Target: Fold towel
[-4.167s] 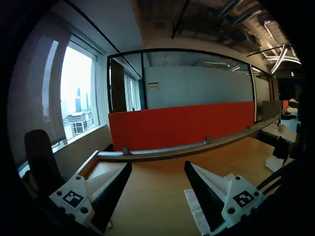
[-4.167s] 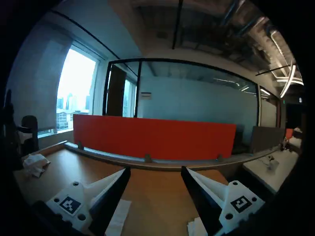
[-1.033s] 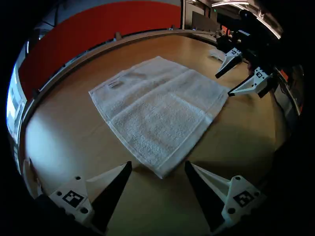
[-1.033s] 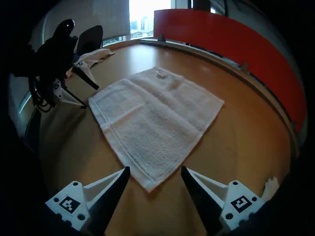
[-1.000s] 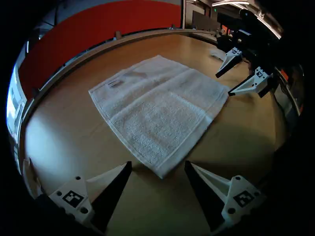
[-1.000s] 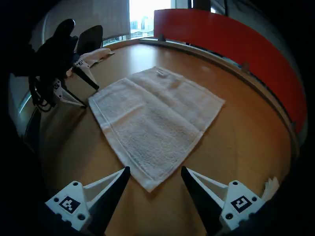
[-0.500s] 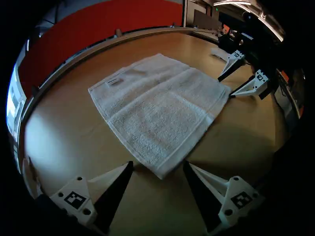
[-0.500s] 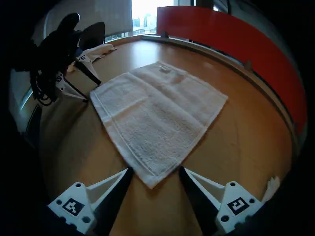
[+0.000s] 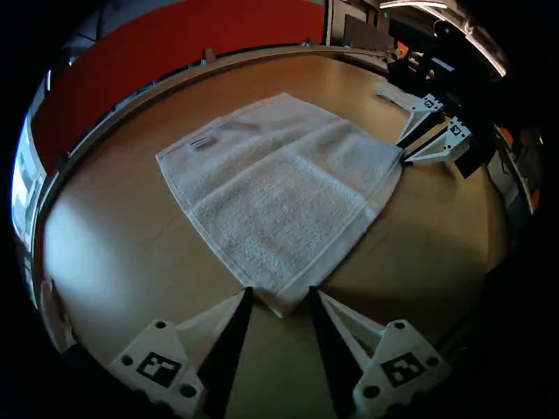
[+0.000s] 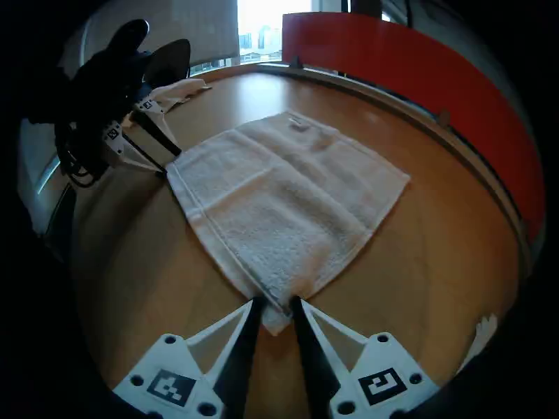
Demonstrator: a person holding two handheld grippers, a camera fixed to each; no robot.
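The towel (image 9: 279,188) is white terry, looped and nubbly, with a flat woven band just inside its hems and soft creases crossing it into quarters. It lies spread flat in the middle of the worktop (image 9: 119,272), which is smooth, honey-coloured wood with a curved far edge. The cloth looks close to square, so I cannot pick out a long axis. It sits cornerwise to both of my hands: one corner points at my left gripper (image 9: 278,292), the next corner along the same hem points at my right gripper (image 10: 277,300), and the opposite hem faces the red screen (image 9: 175,49) that stands along the worktop's far edge. A small sewn label (image 10: 300,126) lies near that far hem. My left fingers are narrowed around their corner, the black tips right at the two hems. I cannot tell whether they are pressing yet. My right fingers are drawn closer, and the corner is squeezed into a thin tongue between them, with both tips against the cloth. A crumpled pale cloth (image 10: 178,91) rests near the worktop's window-side corner, well apart from the towel.
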